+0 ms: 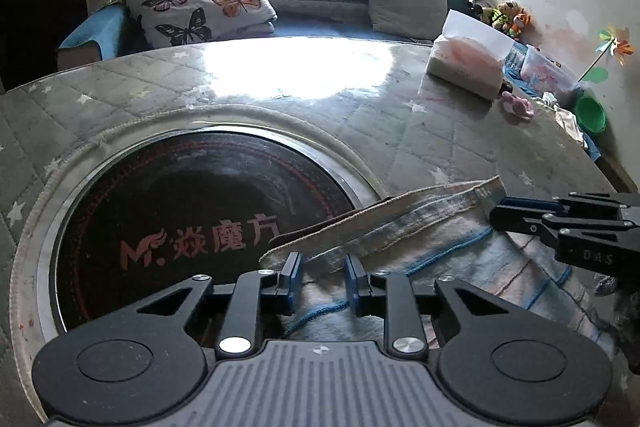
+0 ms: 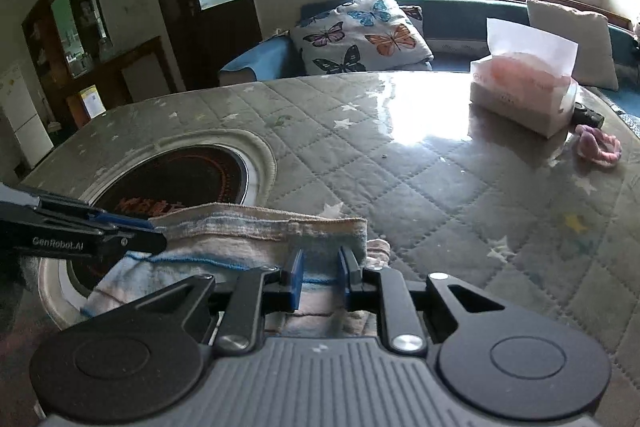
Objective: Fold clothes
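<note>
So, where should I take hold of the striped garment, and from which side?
Take the stitched band along the far edge of the garment, near its two ends. It is straight, thicker and slightly raised, so it probably holds better than the loose middle. Come from the near side, low over the table. The left gripper and right gripper, both open, face it.
</note>
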